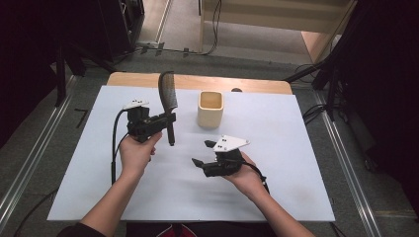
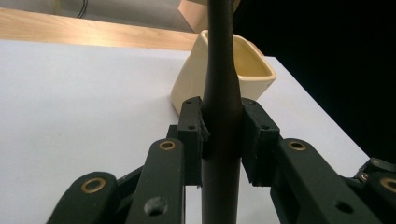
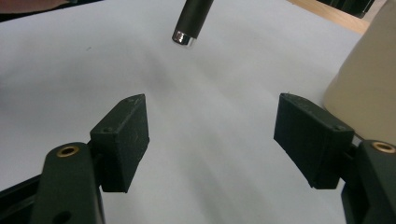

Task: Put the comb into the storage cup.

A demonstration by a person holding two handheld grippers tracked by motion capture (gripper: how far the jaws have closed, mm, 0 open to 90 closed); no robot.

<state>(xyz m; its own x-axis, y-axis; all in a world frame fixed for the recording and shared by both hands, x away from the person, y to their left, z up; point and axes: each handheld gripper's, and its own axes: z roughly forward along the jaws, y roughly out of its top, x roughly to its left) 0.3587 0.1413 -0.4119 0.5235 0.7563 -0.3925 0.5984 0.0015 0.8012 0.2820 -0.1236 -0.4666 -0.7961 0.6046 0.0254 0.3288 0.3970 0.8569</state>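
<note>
Holding the comb (image 1: 167,94) upright, well above the white table sheet (image 1: 99,163), at the left of the scene: left gripper (image 1: 165,118) clamped across the handle, teeth end pointing up and far, butt end hanging down toward the sheet. Seen along that gripper's own jaws, both pads (image 2: 191,126) pressed flat on the dark handle (image 2: 220,93), 1 on each side, no gap visible. Just beyond the handle, to the right and farther off, stood the cream square cup (image 1: 211,108), open mouth up, apparently empty, apart from the comb.

Farther right and nearer, floated the right gripper (image 1: 202,153), jaws spread wide, nothing between them; bare sheet under the 2 pads (image 3: 122,140) in its own view. Above, in that view, showed the handle's butt end (image 3: 189,25) with a small bright cap, and at the right edge the cup's wall (image 3: 369,93).

Judged as the carrying step: comb lifted and gripped, not yet in the cup. Called for next, probably: shifting the comb rightward over the cup's mouth, keeping the butt end pointing down, lowering inside the rim, then releasing. Alternatively, a handover to the open right gripper, needing a grip on the free lower handle before the left let go. Risk of tipping the light cup if the rim got struck.
</note>
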